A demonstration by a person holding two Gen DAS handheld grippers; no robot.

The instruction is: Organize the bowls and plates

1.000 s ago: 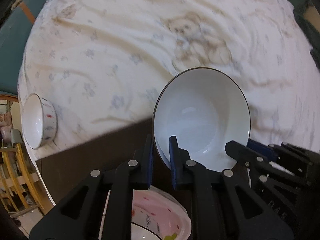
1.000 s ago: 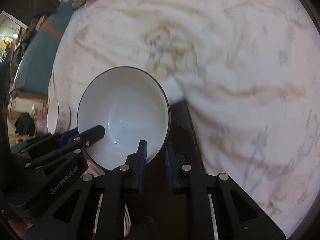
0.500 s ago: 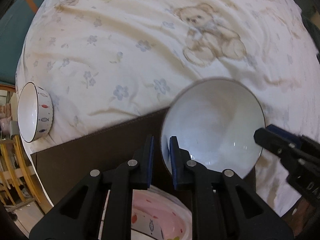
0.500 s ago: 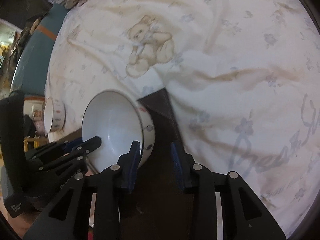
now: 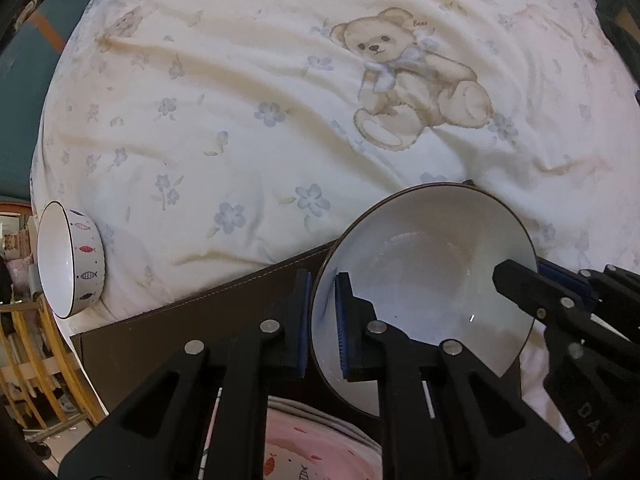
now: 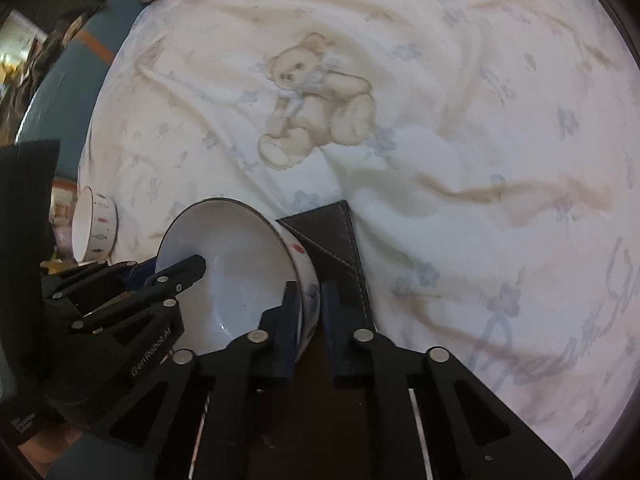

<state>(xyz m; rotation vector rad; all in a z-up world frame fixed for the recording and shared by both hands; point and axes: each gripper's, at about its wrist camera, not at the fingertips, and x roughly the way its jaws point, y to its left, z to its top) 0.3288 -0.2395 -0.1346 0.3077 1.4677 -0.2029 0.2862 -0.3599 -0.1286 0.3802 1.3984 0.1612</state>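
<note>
The white glazed ceramic bowl with a thin dark rim (image 5: 424, 280) is held between two tools at once: the left gripper (image 5: 322, 316) has its blue-padded fingers (image 5: 342, 320) clamped across the near rim wall, and the right gripper (image 6: 310, 312) pinches the opposite rim, one finger inside, one outside. We judge the step to be a transfer or carry toward stacking; the bowl hangs tilted, mouth toward the left fingers, above the dark brown stitched mat (image 5: 168, 336). Below the left fingers we note a pink patterned dish (image 5: 320, 452). Beyond the fingers to the left a small white fish-print bowl (image 5: 70, 260) lies on its side on the cream teddy-bear bedsheet (image 5: 240, 100). Next move, in our judgement: one tool releases cleanly while the other holds firm, then lowers. Glaze is smooth and likely slippery; red and blue marks show outside
</note>
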